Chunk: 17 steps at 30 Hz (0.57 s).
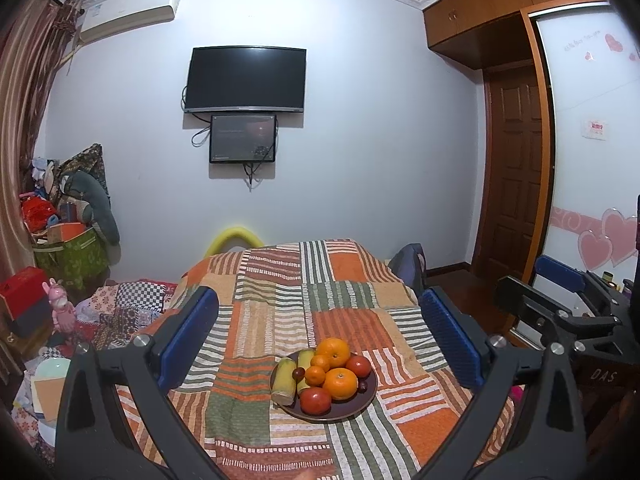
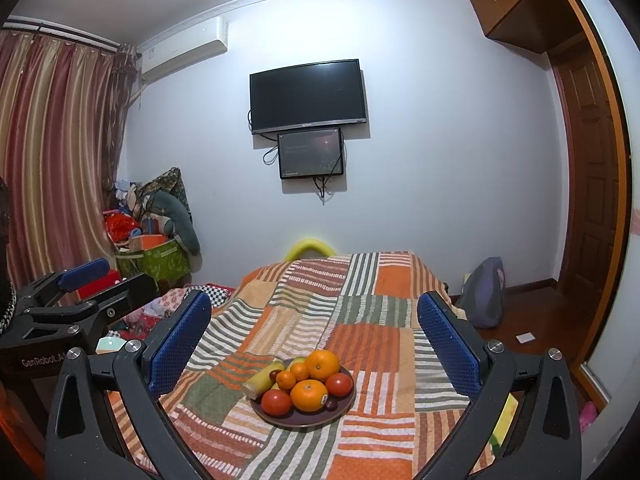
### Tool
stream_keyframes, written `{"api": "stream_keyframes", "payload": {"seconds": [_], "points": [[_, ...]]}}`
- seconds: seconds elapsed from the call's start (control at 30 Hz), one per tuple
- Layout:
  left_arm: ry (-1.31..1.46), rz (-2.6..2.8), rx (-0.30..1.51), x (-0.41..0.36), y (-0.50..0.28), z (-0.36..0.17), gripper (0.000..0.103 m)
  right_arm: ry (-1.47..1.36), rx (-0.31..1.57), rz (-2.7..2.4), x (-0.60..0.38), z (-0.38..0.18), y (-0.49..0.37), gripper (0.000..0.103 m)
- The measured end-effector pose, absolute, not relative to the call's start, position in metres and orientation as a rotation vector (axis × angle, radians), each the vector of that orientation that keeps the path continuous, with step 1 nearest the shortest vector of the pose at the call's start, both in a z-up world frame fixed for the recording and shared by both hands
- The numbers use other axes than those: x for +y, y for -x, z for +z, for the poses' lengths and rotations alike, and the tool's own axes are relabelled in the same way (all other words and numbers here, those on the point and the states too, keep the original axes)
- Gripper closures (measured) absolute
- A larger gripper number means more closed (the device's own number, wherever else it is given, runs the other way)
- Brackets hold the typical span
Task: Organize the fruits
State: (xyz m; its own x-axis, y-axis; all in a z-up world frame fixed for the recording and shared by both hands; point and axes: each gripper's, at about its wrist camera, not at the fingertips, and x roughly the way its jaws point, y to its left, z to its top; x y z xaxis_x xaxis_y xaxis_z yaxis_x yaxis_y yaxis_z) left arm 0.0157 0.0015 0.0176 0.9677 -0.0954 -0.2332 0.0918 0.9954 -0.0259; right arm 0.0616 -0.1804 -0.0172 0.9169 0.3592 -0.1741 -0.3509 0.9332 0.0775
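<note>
A dark round plate (image 1: 360, 402) (image 2: 344, 404) sits on the patchwork cloth near the front of the table. It holds two large oranges (image 1: 333, 352) (image 2: 322, 365), two small mandarins (image 1: 315, 375) (image 2: 286, 380), two red tomatoes (image 1: 315, 400) (image 2: 276, 402), two yellow-green cane pieces (image 1: 285, 380) (image 2: 262, 380) and small dark fruits (image 1: 298, 373). My left gripper (image 1: 318, 334) is open and empty, above and short of the plate. My right gripper (image 2: 314, 336) is open and empty at the same distance. Each gripper shows at the side of the other's view.
The table's striped orange and green cloth (image 1: 280, 300) stretches toward a white wall with a television (image 1: 246, 79). Boxes, bags and toys (image 1: 68, 240) pile up at the left. A wooden door (image 1: 516, 176) and a blue bag (image 2: 484, 296) are at the right.
</note>
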Motion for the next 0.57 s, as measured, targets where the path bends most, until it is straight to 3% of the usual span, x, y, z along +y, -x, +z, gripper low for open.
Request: {"api": "stream_keyframes", "payload": {"seconds": [0.57], "points": [[0.023,-0.097,0.243,-0.0008,-0.0161,0.0168,0.000,-0.049,0.188,0.357,-0.1781,-0.0142,-0.0610,0.000]]}}
